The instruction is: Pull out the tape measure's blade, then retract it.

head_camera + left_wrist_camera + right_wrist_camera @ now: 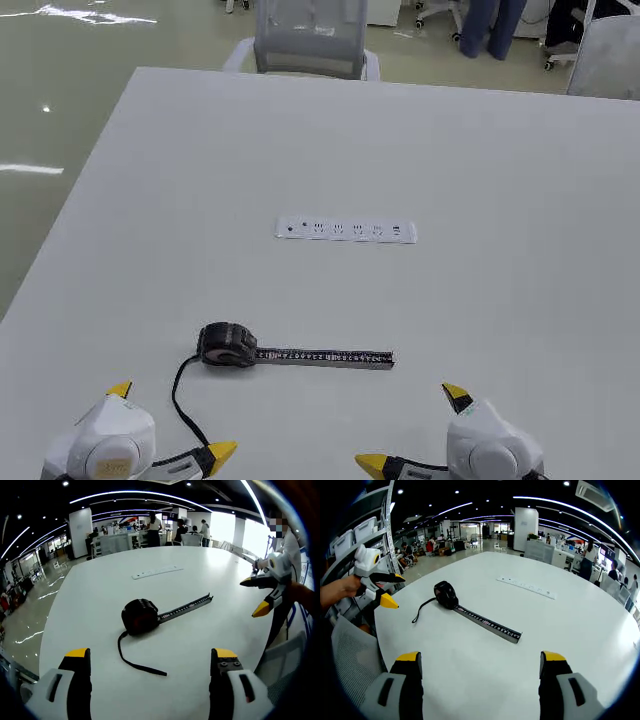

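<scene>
One tape measure (227, 344) lies on the white bench (420, 140), with one blade (325, 357), one black wrist strap (183, 392) and, farther off, one flat white power strip (346, 230). There are two grippers. The left gripper (170, 420) sits at the near left edge of the head view and the right gripper (413, 428) at the near right. Both are level above the bench and point away from the person. In the right gripper view a hand (340, 591) holds the left gripper from behind. Each pair of jaws stands wide apart and holds nothing.

The case rests just beyond the left gripper, clear of its jaws. The blade is drawn out flat to the right, and its tip ends short of the right gripper. The strap curls from the case toward the near edge, passing between the left jaws' tips.
</scene>
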`<state>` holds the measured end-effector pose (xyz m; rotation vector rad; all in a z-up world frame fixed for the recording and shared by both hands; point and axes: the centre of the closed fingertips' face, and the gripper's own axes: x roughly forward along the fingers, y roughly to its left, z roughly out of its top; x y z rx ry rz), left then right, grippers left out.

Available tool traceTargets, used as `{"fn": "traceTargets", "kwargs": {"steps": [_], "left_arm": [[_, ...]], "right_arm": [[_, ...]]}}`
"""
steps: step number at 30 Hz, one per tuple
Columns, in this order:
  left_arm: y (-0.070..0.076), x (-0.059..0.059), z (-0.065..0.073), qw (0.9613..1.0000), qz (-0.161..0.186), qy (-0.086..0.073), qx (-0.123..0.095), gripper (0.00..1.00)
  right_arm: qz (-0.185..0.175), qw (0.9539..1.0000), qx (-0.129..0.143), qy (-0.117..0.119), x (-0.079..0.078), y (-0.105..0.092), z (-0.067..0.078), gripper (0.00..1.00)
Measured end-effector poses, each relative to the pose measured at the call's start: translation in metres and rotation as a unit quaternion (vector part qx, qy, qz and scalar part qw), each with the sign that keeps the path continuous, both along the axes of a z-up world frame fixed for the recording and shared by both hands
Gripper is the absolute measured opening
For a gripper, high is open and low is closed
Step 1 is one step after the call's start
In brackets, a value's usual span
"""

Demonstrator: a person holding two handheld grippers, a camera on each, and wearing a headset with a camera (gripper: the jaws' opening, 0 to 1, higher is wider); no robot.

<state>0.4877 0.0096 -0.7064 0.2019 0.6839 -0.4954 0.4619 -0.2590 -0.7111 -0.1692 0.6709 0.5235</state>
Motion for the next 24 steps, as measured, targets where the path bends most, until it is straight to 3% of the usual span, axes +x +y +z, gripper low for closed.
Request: {"fn": "traceTargets", "kwargs": {"steps": [12,24], "left_arm": [[-0.002,-0.003,0.005,0.9997,0.025,-0.004,-0.007,0.99],[-0.007,-0.004,0.008,0.9992,0.038,-0.008,-0.01,0.98]], "right_arm": [[-0.024,0.9991,0.033,-0.014,-0.001,0.016,0.015,1.0],[-0.03,0.9986,0.035,-0.024,-0.002,0.017,0.019,1.0]]}}
